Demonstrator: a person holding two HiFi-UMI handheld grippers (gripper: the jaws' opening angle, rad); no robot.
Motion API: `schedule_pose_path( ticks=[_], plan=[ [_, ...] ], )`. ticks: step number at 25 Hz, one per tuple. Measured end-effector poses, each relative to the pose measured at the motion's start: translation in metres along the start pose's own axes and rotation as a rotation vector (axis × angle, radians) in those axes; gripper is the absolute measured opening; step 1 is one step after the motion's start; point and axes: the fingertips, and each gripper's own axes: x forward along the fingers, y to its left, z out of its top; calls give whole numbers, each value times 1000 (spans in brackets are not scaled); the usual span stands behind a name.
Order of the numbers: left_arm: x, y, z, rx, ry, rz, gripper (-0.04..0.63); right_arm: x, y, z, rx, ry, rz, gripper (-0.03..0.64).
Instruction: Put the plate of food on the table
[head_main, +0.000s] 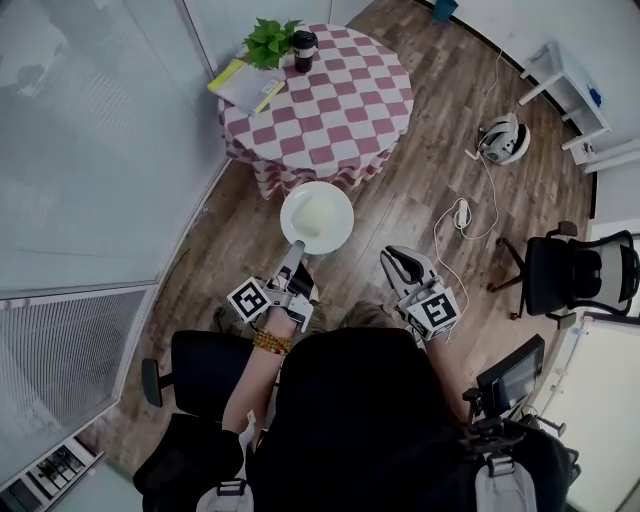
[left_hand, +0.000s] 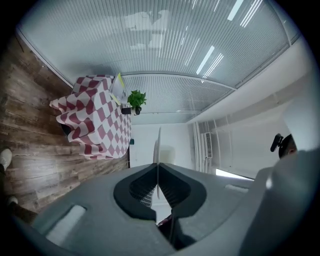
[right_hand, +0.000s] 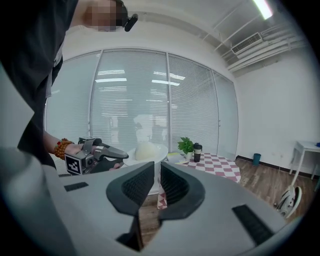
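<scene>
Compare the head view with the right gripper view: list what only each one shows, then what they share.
Only the head view: the right gripper seen from outside, and the black office chair. Only the right gripper view: the ceiling light and the right gripper's own jaws, a narrow gap apart with nothing between them. Both: the left gripper shut on the rim of the plate of food, the checked table, the plant and the dark cup.

Glossy plate (head_main: 341, 229), cloth-covered table (head_main: 345, 100), wood-plank floor (head_main: 440, 150)
</scene>
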Motion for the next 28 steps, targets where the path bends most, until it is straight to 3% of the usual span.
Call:
schedule_pose_path(
  ticks=[6, 14, 20, 28],
  plan=[
    [13, -7, -5, -15, 30, -34, 12, 20, -6, 10, -5, 10, -11, 46],
    [42, 3, -16, -21, 73, 6, 12, 37, -47, -9, 75, -3, -47, 43],
    [82, 7, -3, 17, 51, 31, 12, 66, -108, -16, 113, -21, -52, 38],
    [197, 15, 3, 35, -14, 38, 12, 95, -232, -24, 129, 5, -15, 38]
  ],
)
